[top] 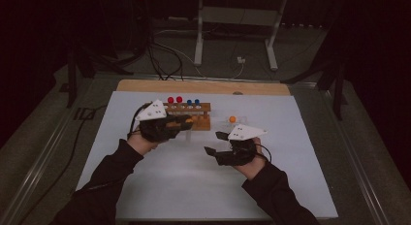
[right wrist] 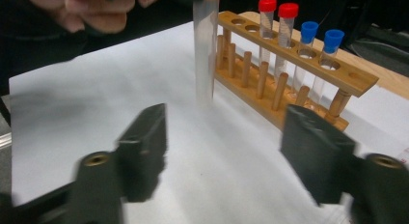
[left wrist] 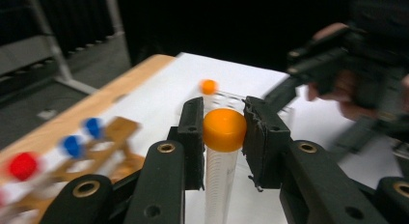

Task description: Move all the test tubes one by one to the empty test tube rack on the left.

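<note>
Gripping the clear plastic test tube with the orange cap [left wrist: 223,132] by its cap alone, the left gripper [left wrist: 224,137] is dangling it above the white table, beside the wooden tube rack [right wrist: 289,74] near the far edge; it is risking swinging or slipping. The right gripper [right wrist: 224,151] is hovering wide open, holding nothing.

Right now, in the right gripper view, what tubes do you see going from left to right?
Orange-capped tube → two red-capped tubes → two blue-capped tubes, the last four standing in the wooden rack.
</note>
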The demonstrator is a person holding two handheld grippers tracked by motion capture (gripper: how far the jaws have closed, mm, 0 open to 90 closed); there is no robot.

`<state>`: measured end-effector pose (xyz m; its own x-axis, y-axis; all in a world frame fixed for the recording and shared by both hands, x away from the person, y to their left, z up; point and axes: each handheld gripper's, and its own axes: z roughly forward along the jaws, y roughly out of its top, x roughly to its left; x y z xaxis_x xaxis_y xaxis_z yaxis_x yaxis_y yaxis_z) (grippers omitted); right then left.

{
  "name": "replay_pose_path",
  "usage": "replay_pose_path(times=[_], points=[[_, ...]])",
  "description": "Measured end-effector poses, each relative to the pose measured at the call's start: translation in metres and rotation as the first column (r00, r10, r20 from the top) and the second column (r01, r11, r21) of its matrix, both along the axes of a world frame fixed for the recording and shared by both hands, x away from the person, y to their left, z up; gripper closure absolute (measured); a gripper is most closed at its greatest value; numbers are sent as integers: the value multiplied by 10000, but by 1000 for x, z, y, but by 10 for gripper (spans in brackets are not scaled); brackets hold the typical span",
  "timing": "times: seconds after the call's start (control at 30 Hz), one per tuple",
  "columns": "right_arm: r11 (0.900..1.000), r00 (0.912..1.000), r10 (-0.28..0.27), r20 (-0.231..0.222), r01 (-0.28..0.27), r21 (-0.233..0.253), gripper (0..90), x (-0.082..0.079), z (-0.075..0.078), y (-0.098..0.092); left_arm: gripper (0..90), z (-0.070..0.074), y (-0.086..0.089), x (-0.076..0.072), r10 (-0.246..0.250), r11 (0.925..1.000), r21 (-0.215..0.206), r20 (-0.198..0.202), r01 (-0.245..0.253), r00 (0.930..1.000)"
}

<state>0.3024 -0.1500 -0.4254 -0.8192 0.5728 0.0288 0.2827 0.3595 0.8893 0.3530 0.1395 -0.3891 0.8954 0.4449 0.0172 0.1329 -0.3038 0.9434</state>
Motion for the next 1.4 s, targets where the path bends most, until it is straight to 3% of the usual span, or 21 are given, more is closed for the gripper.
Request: replay_pose_path(times=[0.2,0.37,0.53,0.7,0.87,1.07,1.13,1.2,1.4], points=[[9999,10000,-61,29,60,84,120,-1,1,1,716,16,21,12,882,9960,-138,290,-878,9957],[9996,10000,71,-49,-70,256,0,-1,2,-1,716,21,34,22,1602,9869,-236,423,-1593,9862],[9992,9999,114,-53,-111,387,0,0,3,-3,716,24,43,32,2177,9760,-209,567,-2168,9744],[9987,9999,153,15,-154,486,0,-1,5,-5,717,25,53,45,2743,9609,-579,637,-2709,9595],[9986,9997,229,40,-230,474,0,-2,5,-5,717,20,58,61,3380,9399,-737,637,-3334,9390],[9988,9997,260,27,-261,419,0,-1,4,-5,717,7,58,78,3853,9212,-782,464,-3811,9216],[9989,9996,272,4,-272,382,0,-1,4,-6,717,1,59,83,3943,9155,-948,189,-3909,9188],[9989,9996,270,-15,-269,382,0,-1,3,-6,717,-5,58,86,4119,9083,-867,133,-4093,9111],[9989,9996,271,-33,-269,389,0,-1,3,-7,717,-24,56,92,4332,8991,-658,-71,-4327,9013]])
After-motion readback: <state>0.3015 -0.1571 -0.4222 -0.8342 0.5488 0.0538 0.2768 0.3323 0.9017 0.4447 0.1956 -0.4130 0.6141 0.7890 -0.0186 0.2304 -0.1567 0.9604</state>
